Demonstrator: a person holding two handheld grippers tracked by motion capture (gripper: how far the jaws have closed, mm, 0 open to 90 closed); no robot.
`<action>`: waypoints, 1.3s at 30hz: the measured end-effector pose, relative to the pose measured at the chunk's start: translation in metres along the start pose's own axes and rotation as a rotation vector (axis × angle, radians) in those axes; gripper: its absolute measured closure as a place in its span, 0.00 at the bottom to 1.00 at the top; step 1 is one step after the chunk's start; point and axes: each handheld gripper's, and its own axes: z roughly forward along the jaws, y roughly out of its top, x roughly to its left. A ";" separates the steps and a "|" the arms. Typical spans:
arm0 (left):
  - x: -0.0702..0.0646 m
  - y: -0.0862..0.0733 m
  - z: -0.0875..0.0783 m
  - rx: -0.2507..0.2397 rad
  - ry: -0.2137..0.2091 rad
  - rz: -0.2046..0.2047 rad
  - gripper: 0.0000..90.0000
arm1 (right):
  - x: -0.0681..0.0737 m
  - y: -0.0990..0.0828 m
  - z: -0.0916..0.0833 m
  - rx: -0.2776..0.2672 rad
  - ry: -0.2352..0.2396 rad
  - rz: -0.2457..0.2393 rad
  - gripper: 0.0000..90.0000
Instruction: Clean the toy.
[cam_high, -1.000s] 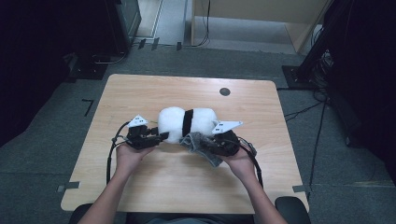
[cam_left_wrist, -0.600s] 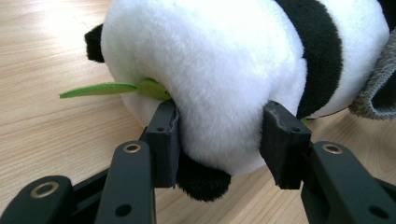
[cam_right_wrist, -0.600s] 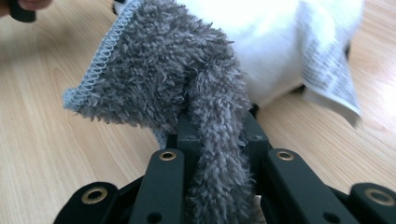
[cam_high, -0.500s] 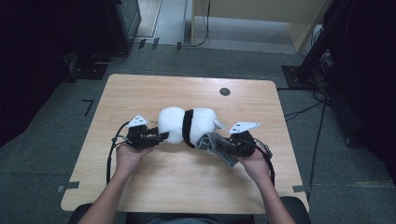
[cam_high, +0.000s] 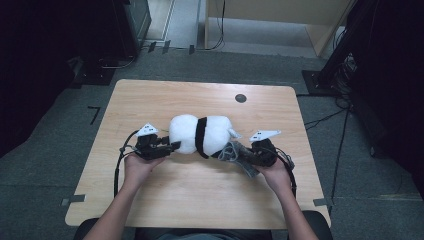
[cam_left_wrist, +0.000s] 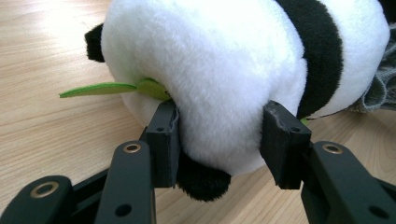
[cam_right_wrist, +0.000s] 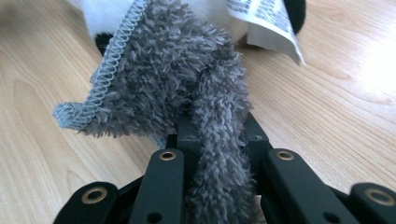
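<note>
Wooden table (cam_high: 200, 190), plush panda (cam_high: 200, 135) clamped in left tool (cam_high: 172, 146), grey cloth (cam_high: 235, 152) pinched in right tool (cam_high: 245, 156)

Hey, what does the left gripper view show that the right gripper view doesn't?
Left gripper view alone: the left claw pinching the panda by its white body, a green leaf poking out beside it, and the panda's black band.

Right gripper view alone: the right claw shut on a grey cloth, with a printed tag hanging from the panda.

Both: the wooden table, the panda's white plush and some of the grey cloth.
</note>
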 end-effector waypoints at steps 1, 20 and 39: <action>0.000 0.000 0.000 0.000 0.000 0.000 0.58 | 0.000 0.000 0.000 0.002 -0.002 0.004 0.85; -0.001 0.000 0.000 -0.002 0.006 -0.002 0.58 | 0.006 0.013 -0.022 -0.118 -0.013 -0.022 0.85; -0.002 0.000 0.000 -0.003 0.007 -0.002 0.58 | -0.019 0.055 -0.028 -0.197 -0.082 0.009 0.85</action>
